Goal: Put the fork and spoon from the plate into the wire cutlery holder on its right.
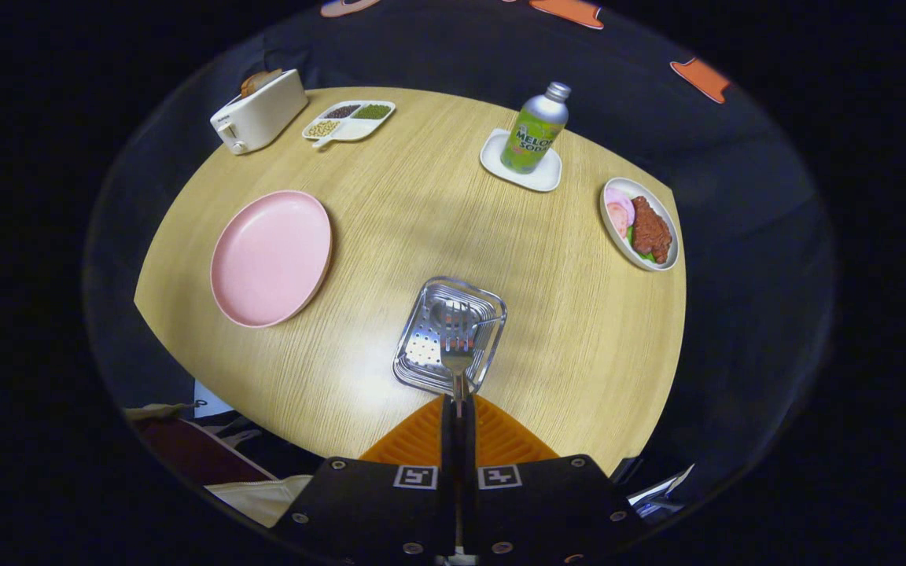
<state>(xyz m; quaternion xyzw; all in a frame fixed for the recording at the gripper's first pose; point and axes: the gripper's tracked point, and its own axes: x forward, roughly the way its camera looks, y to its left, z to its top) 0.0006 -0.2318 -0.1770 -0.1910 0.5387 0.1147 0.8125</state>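
Holding the fork (458, 355) by its handle, the claw (458, 413) has its two fingers pressed together on it, with almost no gap between them. The fork points away from the claw, toward twelve o'clock, and its prongs hang over the wire cutlery holder (421, 350). I cannot tell if the prongs touch the holder. The spoon (453, 313) looks like it lies inside the holder, just past the fork's prongs, but it is hard to be sure.

The holder is shiny metal with little holes in its bottom. It sits on the wooden worktop (390, 212), just ahead of the fingers.

The pink plate (270, 258) is at about ten o'clock from the holder, well apart from it.

A green soda bottle (535, 130) stands upright on a small white tray (545, 179) at about one o'clock, far past the holder. A dish of meat and greens (642, 224) sits near the worktop's edge at about two o'clock. A white toaster (259, 112) with bread in it stands at the far corner at about eleven o'clock. Next to the toaster is a white snack tray (350, 120) split into parts, with beans and seeds in them.
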